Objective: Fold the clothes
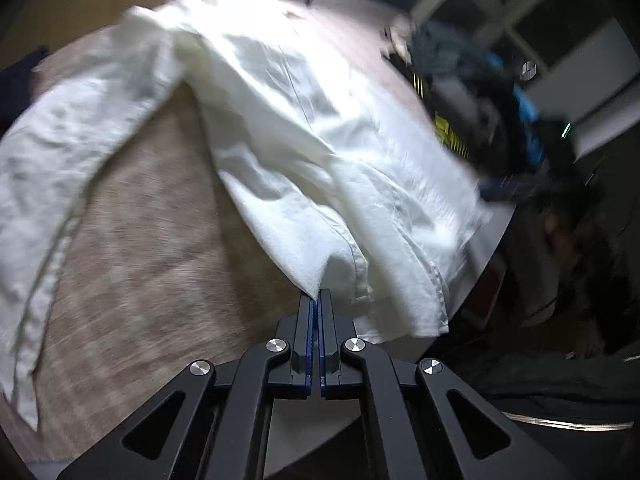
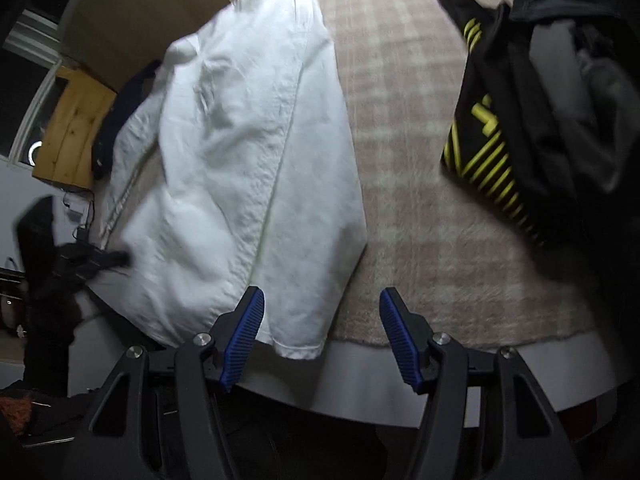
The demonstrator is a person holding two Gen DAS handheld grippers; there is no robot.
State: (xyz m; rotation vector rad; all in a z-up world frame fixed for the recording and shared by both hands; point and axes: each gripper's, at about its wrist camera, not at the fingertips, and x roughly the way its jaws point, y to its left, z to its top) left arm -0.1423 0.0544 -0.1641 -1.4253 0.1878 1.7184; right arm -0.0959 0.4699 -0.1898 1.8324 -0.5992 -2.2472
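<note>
Shirt [image 1: 304, 128], white and creased, hem pinched in left gripper [image 1: 319, 300]; right gripper [image 2: 322, 320] spread, empty.

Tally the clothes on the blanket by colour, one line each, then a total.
White: 1, the shirt
Black with yellow stripes: 1
Grey: 1, at least, in the heap
Total: 3 that can be told apart; the dark heap may hide more.

Pink plaid blanket [image 2: 408, 128] on a bed, white shirt [image 2: 248, 152] and dark clothes pile [image 2: 532, 92] on it.
</note>
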